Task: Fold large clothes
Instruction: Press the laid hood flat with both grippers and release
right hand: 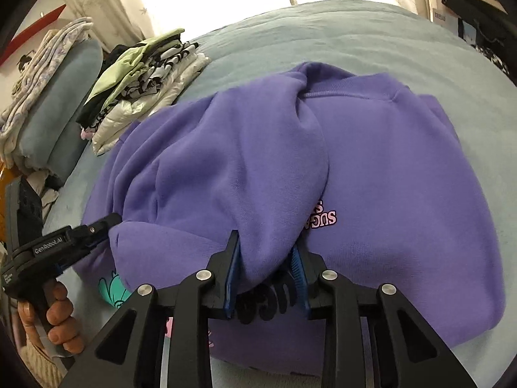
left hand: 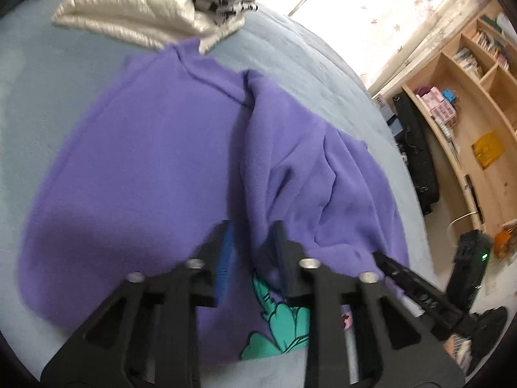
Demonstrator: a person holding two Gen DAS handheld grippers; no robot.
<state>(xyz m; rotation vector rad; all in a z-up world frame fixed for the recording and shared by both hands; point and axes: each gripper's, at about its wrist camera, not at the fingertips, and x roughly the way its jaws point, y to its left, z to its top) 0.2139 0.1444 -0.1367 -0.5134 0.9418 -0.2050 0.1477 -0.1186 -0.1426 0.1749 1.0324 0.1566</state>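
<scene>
The purple sweatshirt [right hand: 371, 168] is spread out on the bed [right hand: 355, 32], with a sleeve or side panel already flopped over the middle, and both grippers are working on its near edge. The right gripper [right hand: 266, 278] has its jaws clamped on a thick fold of that flap. The left gripper [left hand: 250, 258] is trickier: its jaws are partly apart over the cloth, and the blur makes it hard to tell whether they're pinching anything.

To do this fold well, both hands probably want a firm bite on the same edge before lifting, or the fleece will sag and bunch between them. The person should carry the flap flat and low and line it up with the collar [right hand: 352, 87]. They should also steer clear of the stack of folded clothes [right hand: 139, 84] at the far left.
</scene>
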